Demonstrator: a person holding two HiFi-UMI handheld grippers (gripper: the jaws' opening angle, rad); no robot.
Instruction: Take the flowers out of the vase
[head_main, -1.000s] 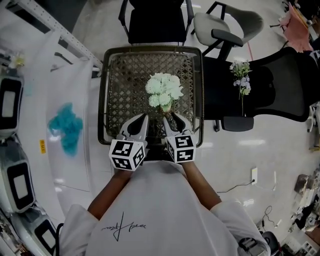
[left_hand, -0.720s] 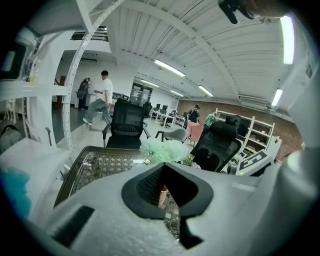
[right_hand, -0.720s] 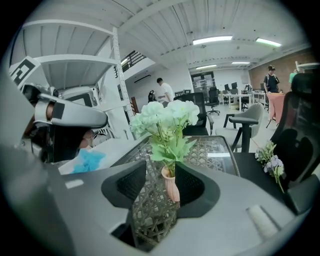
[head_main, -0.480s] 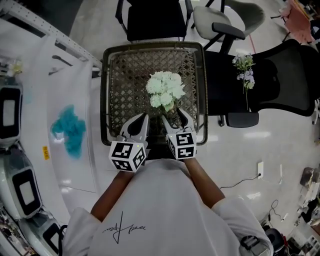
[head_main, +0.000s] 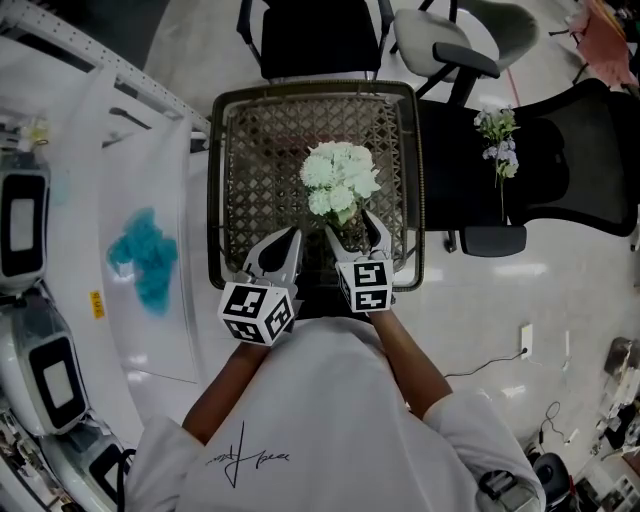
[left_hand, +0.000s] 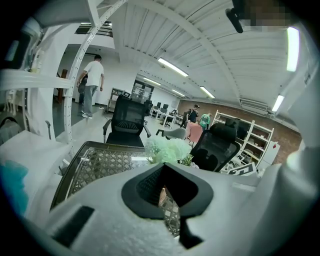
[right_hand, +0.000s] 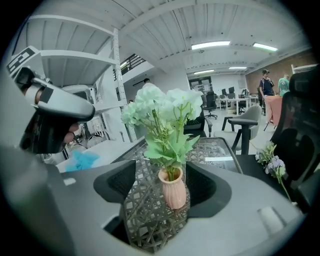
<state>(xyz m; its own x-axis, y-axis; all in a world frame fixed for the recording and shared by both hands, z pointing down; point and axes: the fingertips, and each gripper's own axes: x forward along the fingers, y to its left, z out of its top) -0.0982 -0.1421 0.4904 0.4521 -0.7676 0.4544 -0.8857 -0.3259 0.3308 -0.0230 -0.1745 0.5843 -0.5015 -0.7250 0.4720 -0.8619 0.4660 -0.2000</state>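
Note:
A bunch of pale green-white flowers (head_main: 340, 178) stands upright in a small ribbed pink vase (right_hand: 174, 189) on a wicker table with a glass top (head_main: 215, 180). My right gripper (head_main: 352, 228) reaches to the vase from the near side. Its jaws are opening, and the vase stands between them with a gap on each side (right_hand: 167, 172). The flowers (right_hand: 162, 107) rise above the jaws. My left gripper (head_main: 285, 240) hovers just left of the vase, shut and empty (left_hand: 165, 167). In its view the flowers (left_hand: 167, 149) show over the jaws.
A second sprig of white and lilac flowers (head_main: 497, 135) lies on a black office chair (head_main: 560, 170) to the right. A teal bunch (head_main: 145, 255) lies on the white bench (head_main: 80, 140) at left. More chairs (head_main: 315, 40) stand beyond the table.
The right gripper's jaws have spread apart and now stand wide on either side of the vase. The left gripper and the flowers have stayed put.

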